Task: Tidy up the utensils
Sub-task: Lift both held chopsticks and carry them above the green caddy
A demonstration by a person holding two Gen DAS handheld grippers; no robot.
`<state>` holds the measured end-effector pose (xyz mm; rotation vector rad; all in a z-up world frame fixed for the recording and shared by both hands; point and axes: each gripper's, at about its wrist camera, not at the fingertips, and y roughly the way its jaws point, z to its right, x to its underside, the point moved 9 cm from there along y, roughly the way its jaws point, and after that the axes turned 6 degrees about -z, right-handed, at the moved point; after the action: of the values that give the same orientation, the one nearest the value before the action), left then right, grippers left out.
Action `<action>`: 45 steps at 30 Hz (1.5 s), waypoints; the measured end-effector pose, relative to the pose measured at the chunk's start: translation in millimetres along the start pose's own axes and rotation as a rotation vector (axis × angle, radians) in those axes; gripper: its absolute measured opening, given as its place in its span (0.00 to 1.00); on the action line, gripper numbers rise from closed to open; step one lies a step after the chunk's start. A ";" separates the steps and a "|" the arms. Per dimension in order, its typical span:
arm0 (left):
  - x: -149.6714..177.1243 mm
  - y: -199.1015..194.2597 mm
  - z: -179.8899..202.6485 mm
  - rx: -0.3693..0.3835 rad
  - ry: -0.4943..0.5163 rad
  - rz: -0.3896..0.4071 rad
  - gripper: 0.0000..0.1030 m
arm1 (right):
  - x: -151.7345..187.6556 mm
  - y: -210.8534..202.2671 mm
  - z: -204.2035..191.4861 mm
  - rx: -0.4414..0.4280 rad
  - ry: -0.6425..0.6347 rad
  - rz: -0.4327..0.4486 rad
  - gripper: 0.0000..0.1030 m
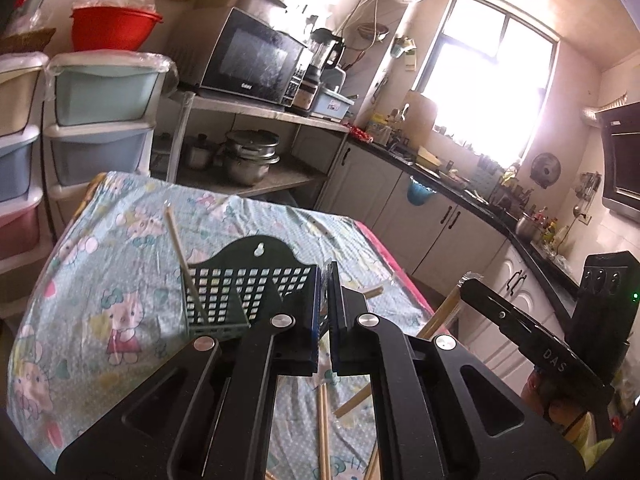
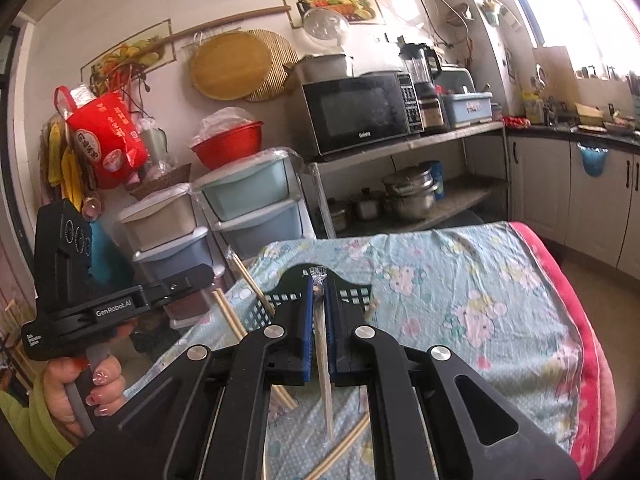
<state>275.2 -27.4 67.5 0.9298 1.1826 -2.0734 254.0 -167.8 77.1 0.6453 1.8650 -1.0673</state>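
A wrapped chopstick (image 2: 323, 354) sits pinched between the blue pads of the right gripper (image 2: 319, 292), its crinkled plastic tip poking out past the fingertips and its bare wooden end hanging down below the jaws over the tabletop (image 2: 460, 280) (a surface draped in a pale blue cartoon-print cloth). Just beyond those fingertips stands the dark green mesh utensil holder (image 2: 352, 294), and the chopstick's tip lies in front of its arched back plate. The left gripper (image 1: 325, 280) hovers close to the same holder (image 1: 244, 280) with its jaws nearly pressed together and nothing visible between them; in the right wrist view it shows at the left edge, held in a hand (image 2: 76, 388) with painted nails. One chopstick (image 1: 186, 266) already stands in the holder, leaning against its left corner. More loose chopsticks (image 1: 324, 432) lie on the cloth beneath the grippers, several crossing one another. Behind the tabletop are stacked plastic drawers (image 2: 248, 200), a microwave (image 2: 360, 110) on a shelf, and steel pots (image 2: 408, 194) below it.
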 end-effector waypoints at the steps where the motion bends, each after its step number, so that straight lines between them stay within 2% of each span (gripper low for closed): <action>1: -2.9 -0.1 2.1 0.003 0.005 0.003 0.01 | -2.2 -0.2 -1.9 -0.005 -0.004 0.003 0.05; 21: -57.4 -18.9 32.9 0.022 0.086 0.119 0.01 | -55.7 -4.9 -23.1 -0.021 -0.063 0.095 0.05; 30: -79.7 -24.7 32.4 -0.003 0.107 0.172 0.01 | -83.3 -6.7 -23.7 -0.013 -0.070 0.148 0.05; 36: -93.3 -21.3 27.3 -0.018 0.103 0.198 0.01 | -99.6 -1.2 -21.4 0.029 -0.098 0.187 0.05; 45: -100.4 -5.6 30.0 -0.031 0.121 0.225 0.01 | -115.2 20.7 -10.0 0.021 -0.047 0.208 0.05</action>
<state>322.1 -37.8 160.8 1.1316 1.1114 -1.8374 321.8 -150.7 171.5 0.8003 1.7068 -0.9593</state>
